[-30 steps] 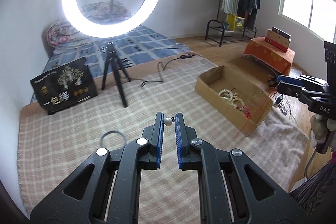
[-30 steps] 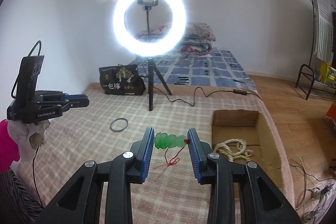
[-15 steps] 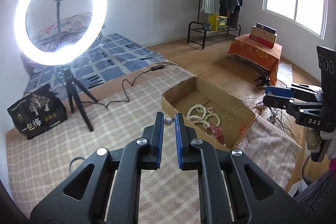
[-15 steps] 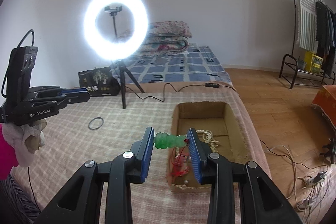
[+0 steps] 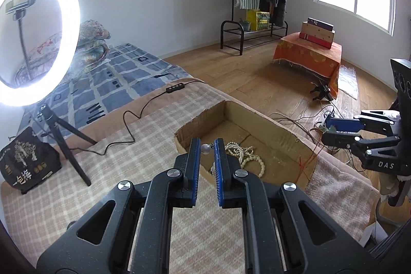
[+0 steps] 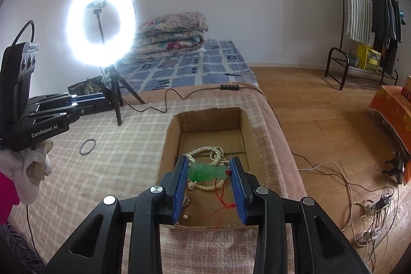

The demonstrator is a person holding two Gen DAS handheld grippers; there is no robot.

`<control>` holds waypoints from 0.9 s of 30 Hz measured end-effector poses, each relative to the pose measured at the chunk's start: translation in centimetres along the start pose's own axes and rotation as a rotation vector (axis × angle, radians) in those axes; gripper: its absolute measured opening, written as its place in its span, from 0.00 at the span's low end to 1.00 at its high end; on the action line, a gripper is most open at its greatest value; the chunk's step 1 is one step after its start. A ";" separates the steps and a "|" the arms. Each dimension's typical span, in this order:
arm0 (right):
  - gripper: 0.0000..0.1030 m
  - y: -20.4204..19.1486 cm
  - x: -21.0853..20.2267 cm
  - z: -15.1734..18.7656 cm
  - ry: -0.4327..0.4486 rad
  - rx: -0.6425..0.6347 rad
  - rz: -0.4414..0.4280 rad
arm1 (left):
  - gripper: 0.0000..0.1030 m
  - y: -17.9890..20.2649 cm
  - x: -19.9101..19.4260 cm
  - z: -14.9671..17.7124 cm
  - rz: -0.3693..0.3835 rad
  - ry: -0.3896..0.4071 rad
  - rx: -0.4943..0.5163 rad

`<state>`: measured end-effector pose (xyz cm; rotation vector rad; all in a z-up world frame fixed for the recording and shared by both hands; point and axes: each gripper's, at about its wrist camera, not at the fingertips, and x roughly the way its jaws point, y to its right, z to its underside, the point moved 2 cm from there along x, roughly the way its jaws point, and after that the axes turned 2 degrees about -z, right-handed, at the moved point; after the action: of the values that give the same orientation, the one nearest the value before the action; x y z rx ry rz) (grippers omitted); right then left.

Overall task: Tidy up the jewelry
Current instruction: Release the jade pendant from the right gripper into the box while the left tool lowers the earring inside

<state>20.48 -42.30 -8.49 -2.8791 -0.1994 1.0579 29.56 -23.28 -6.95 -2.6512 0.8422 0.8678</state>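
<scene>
Since the box [image 5: 277,130] is where the jewelry goes, the left gripper [image 5: 207,147] sits at its near corner pinching a pearl [image 5: 205,148], though whatever hangs off it is hidden by the fingers. Right view: the right gripper [image 6: 209,171] clamps a green pendant [image 6: 206,171] over the box, red cord [image 6: 223,194] dangling inside; the beads [image 6: 205,154] underneath are mostly blocked.

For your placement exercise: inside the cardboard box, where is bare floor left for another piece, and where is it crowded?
The cardboard box is bare at its far end, along the back wall. The near half is crowded with the pearl necklaces and a red cord.
</scene>
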 end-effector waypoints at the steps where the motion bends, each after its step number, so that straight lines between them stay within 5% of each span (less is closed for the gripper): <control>1: 0.32 0.3 0.2 0.1 -0.007 0.003 0.001 | 0.09 0.1 0.5 -0.2 -0.001 -0.001 0.002; 27: 0.32 3.1 3.5 0.5 -0.080 0.071 -0.036 | 0.09 2.7 12.3 -1.5 0.003 -0.125 -0.006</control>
<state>23.15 -44.86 -11.47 -2.7623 -0.2125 1.1508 36.75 -31.61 -13.26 -2.5695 0.8147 1.0261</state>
